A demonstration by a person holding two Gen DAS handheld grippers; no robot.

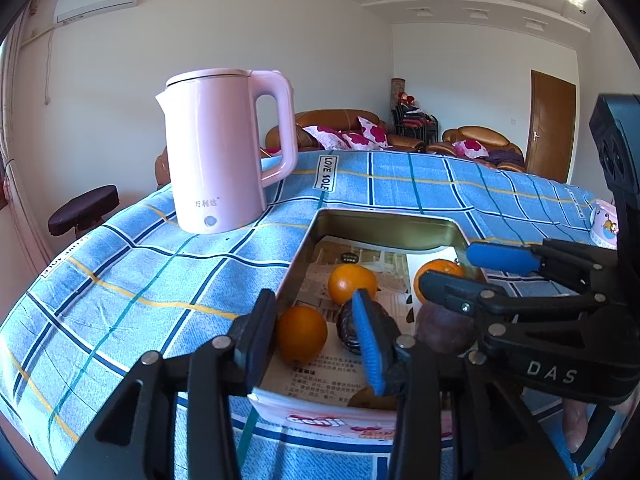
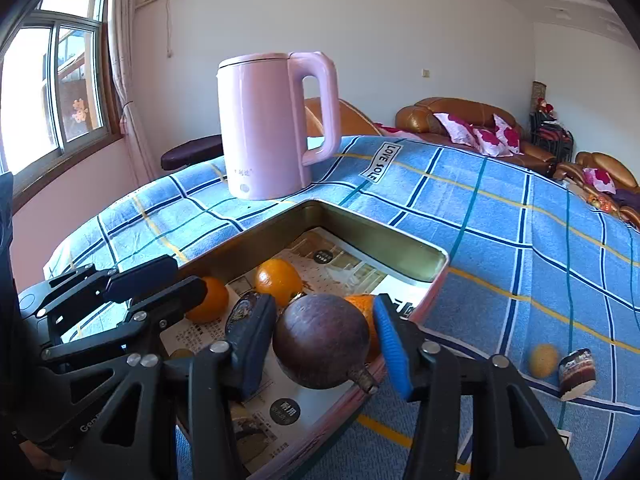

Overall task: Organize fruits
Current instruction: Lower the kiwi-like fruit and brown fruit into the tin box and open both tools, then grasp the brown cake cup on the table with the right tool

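Right gripper (image 2: 320, 344) sat partly open around a round dark-purple passion fruit (image 2: 320, 340), pads apparently off its skin. Left gripper (image 1: 316, 340) was open, empty, over a small orange (image 1: 301, 334). All lay inside the gold-walled paper-lined metal tin (image 2: 384, 248). Risk: the smooth, stemmed purple fruit might roll against the oranges if nudged on withdrawal.

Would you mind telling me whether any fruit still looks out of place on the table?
Yes. One small yellow fruit lies loose on the blue checked cloth, outside the tin tray and beside a small brown cup. The oranges and the purple fruit are all over or in the tray.
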